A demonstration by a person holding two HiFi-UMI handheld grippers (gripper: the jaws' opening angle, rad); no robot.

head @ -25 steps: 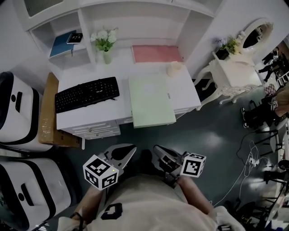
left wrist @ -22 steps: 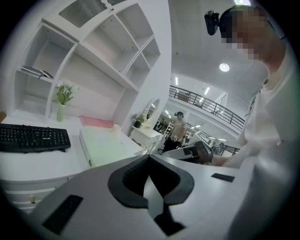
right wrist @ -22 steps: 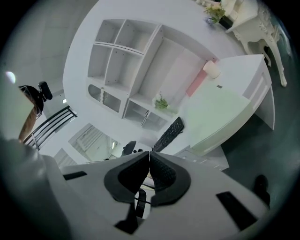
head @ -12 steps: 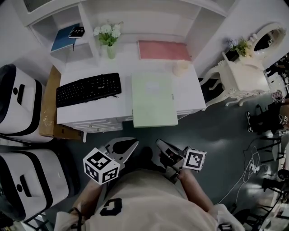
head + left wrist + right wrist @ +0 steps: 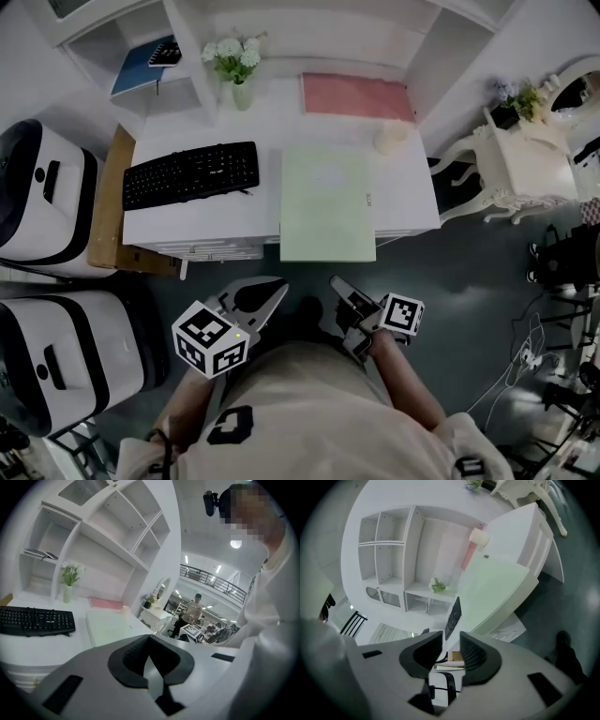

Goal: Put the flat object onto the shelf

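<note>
A pale green flat folder point(image 5: 326, 202) lies on the white desk point(image 5: 216, 225), its front edge overhanging. It also shows in the left gripper view point(image 5: 110, 625) and the right gripper view point(image 5: 497, 590). A pink flat pad point(image 5: 354, 96) lies at the back under the white shelf unit point(image 5: 108, 541). Both grippers hang low in front of the desk, apart from everything. My left gripper point(image 5: 278, 291) has its tips together and holds nothing point(image 5: 149, 637). My right gripper point(image 5: 336, 281) stands narrowly open; its jaws have just been opening, with nothing between them point(image 5: 451, 644).
A black keyboard point(image 5: 191, 174) lies left of the folder. A vase of flowers point(image 5: 234, 61) and a blue book point(image 5: 141, 67) stand in the shelf's left cubbies. A cream round thing point(image 5: 390, 138) sits at back right. White cases point(image 5: 47, 202) and cardboard point(image 5: 108, 202) flank the desk's left.
In the head view the desk has slid right and a little down. The right gripper has rolled and drawn up towards the desk's front edge. The left gripper has hardly shifted.
</note>
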